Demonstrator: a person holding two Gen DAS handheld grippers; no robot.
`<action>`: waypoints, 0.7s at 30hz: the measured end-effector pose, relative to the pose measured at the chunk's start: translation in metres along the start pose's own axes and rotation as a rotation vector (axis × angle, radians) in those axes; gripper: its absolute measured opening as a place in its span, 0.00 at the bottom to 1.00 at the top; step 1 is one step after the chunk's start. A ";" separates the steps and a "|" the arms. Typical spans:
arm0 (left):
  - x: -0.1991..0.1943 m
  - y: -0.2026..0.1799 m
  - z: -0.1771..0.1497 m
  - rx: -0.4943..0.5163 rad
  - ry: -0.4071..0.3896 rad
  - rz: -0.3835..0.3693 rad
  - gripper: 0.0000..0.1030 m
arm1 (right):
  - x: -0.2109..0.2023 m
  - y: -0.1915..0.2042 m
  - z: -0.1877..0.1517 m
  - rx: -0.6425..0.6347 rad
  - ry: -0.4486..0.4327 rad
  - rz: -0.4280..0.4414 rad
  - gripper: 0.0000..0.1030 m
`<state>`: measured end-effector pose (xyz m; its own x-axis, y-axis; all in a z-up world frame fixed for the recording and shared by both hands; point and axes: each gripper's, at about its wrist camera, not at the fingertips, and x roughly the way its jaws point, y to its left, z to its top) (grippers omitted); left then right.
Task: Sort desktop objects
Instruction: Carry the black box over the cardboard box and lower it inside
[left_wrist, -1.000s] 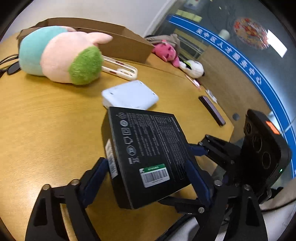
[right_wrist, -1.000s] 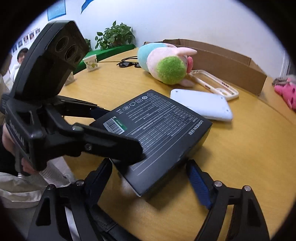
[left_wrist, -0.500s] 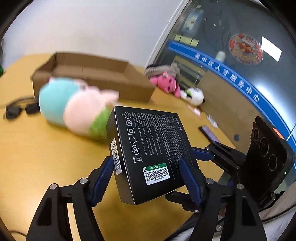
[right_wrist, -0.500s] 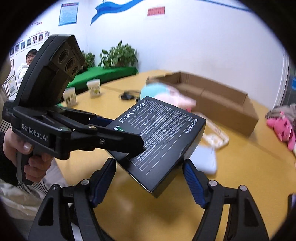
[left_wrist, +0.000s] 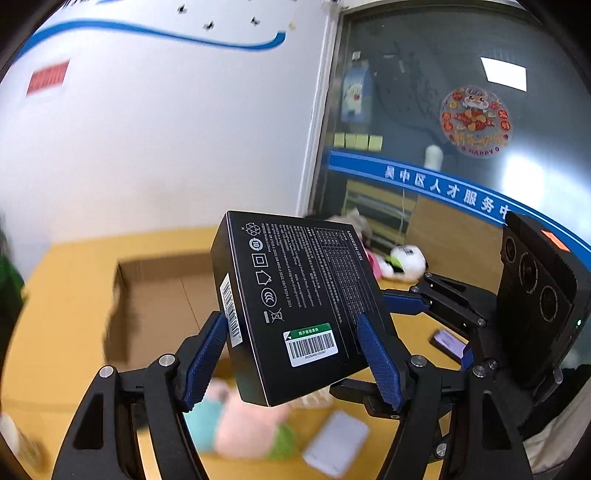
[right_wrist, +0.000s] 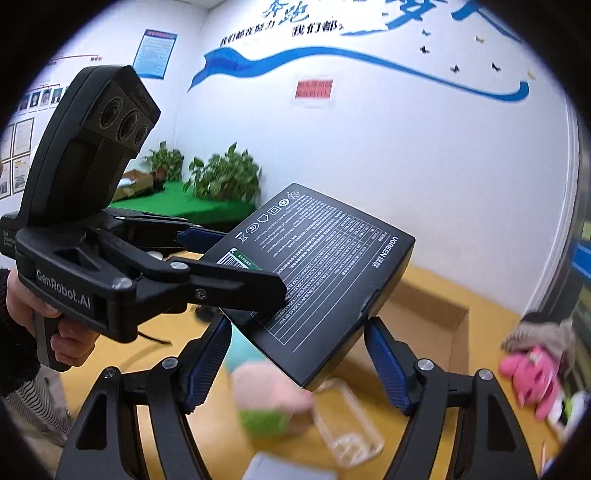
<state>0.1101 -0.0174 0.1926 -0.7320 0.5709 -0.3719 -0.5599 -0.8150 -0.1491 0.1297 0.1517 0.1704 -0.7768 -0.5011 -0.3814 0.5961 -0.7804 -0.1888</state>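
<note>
Black box held aloft by both grippers

The left gripper (left_wrist: 299, 354) and right gripper (right_wrist: 299, 360) each clamped their blue fingers (left_wrist: 376, 354) on the black box (left_wrist: 306, 299), raised above the wooden surface (left_wrist: 66, 280) near the cardboard box (left_wrist: 159, 291).

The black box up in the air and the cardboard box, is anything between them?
Nothing solid: in the left wrist view, only wooden table shows between the raised black box and the open cardboard box beyond it.
</note>
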 end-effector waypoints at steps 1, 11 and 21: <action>0.003 0.004 0.010 0.008 -0.009 0.004 0.74 | 0.004 -0.006 0.009 -0.006 -0.010 -0.001 0.72; 0.057 0.074 0.101 0.034 -0.053 0.046 0.74 | 0.083 -0.072 0.095 -0.030 -0.043 0.040 0.72; 0.133 0.162 0.154 -0.008 -0.025 0.086 0.74 | 0.187 -0.122 0.148 -0.050 -0.015 0.073 0.72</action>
<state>-0.1376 -0.0586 0.2600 -0.7867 0.5008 -0.3610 -0.4915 -0.8619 -0.1248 -0.1180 0.0976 0.2561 -0.7337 -0.5620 -0.3818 0.6604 -0.7220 -0.2063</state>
